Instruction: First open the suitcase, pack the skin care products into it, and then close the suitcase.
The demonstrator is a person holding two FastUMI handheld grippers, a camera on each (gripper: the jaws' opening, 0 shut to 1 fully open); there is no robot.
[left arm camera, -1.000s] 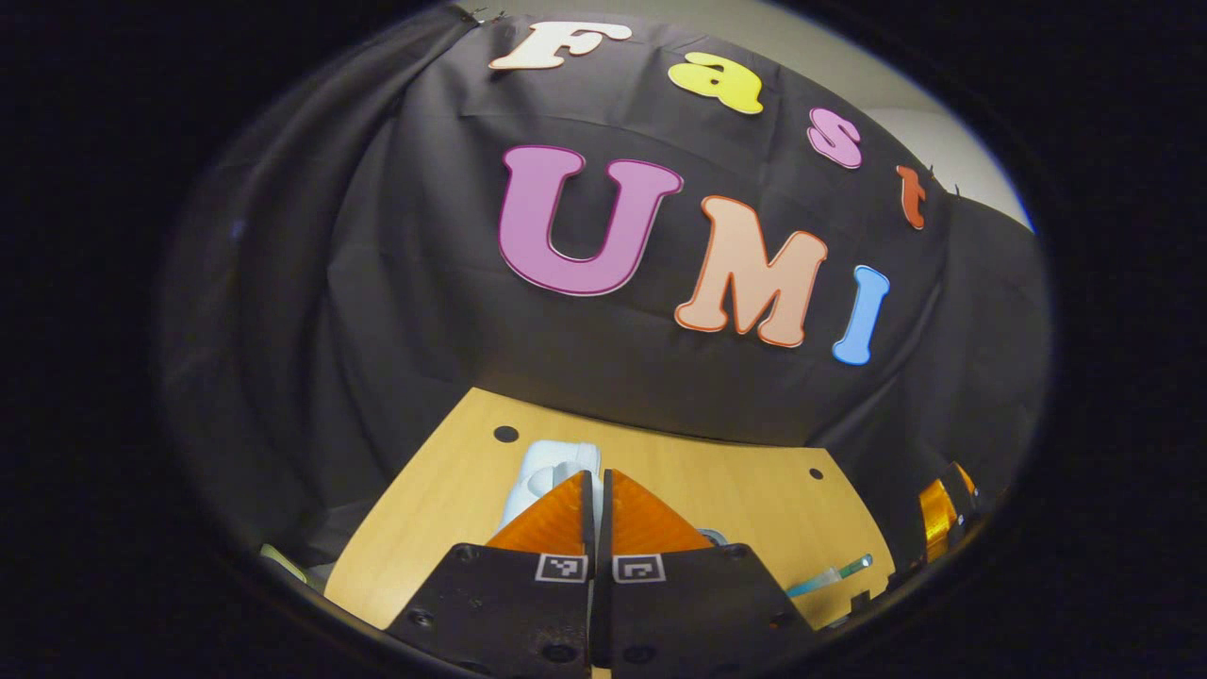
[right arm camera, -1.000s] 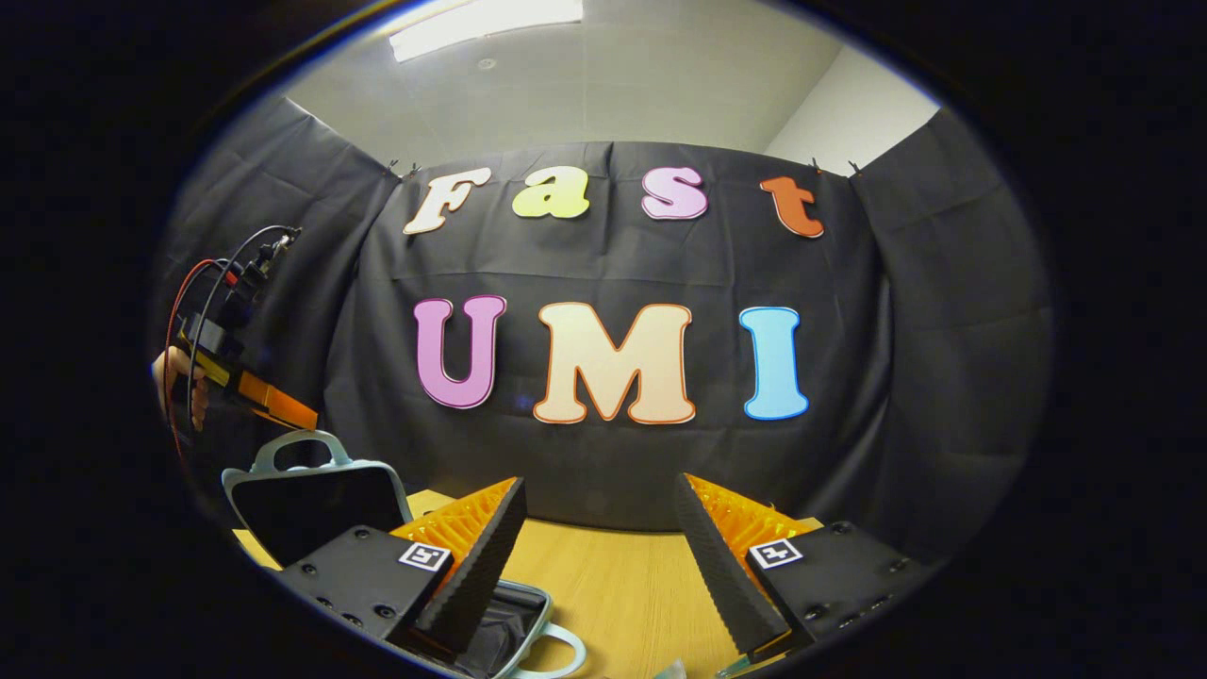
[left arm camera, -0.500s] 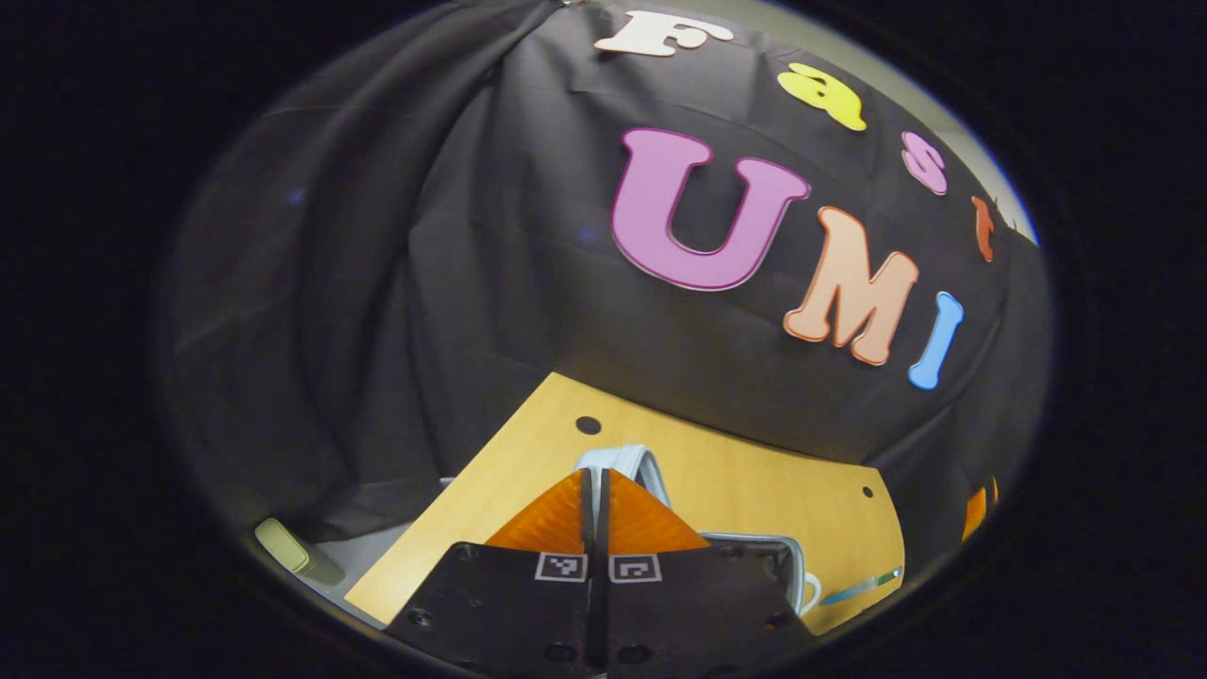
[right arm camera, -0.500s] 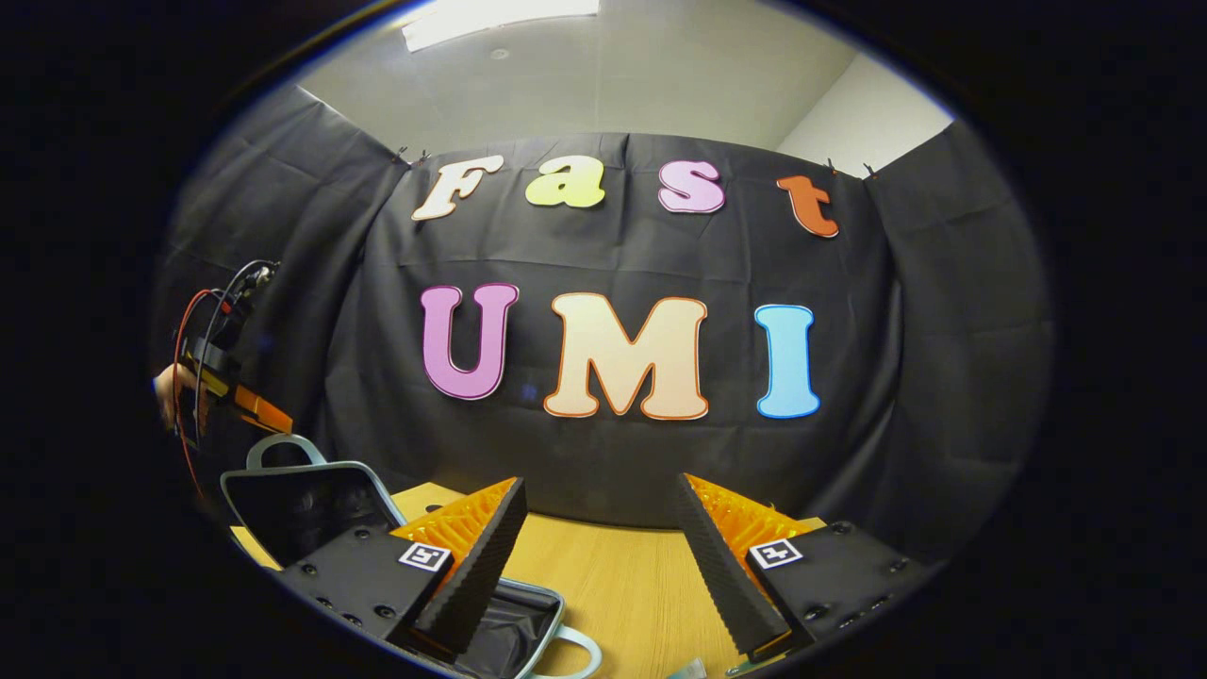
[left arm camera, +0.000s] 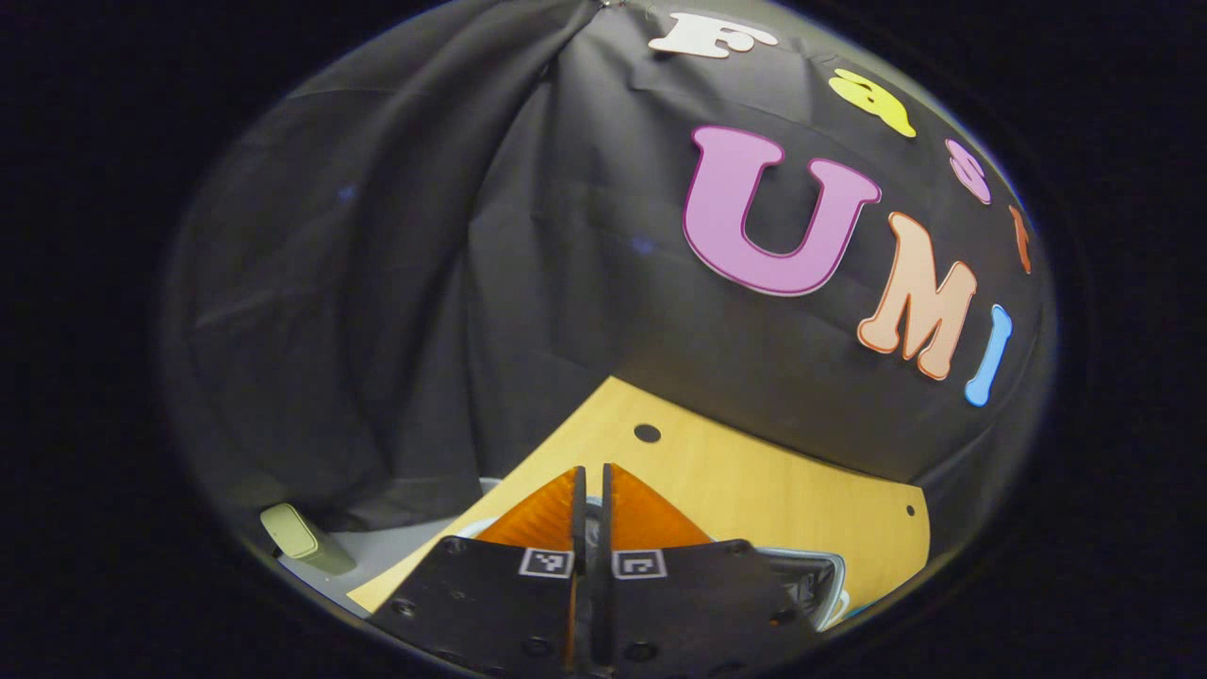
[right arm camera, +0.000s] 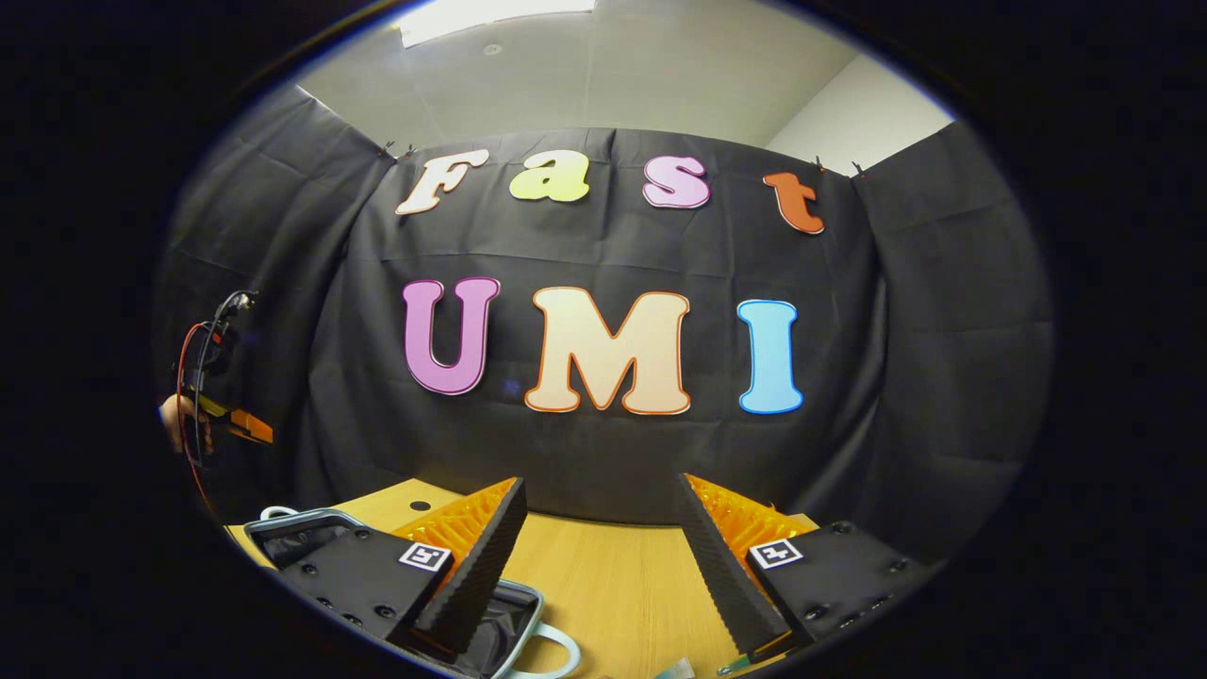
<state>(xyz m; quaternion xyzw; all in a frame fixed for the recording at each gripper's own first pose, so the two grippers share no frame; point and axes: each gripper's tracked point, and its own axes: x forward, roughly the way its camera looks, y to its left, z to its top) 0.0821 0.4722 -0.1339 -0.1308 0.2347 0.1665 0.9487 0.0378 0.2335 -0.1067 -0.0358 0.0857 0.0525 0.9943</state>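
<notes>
Nearest, right gripper [right arm camera: 599,556] spread wide over the pale wooden table [right arm camera: 613,585], gripping nothing. Beside its left finger, one open pale-blue suitcase with dark lining [right arm camera: 509,613]. Farther left, left gripper [right arm camera: 247,429] in one hand [right arm camera: 174,420], fingers [left arm camera: 552,514] nearly together, nothing visibly between.

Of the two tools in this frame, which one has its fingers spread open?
The right tool: its fingers stand wide apart above the table. The left tool differs, its fingers nearly together with a thin slit between.
</notes>
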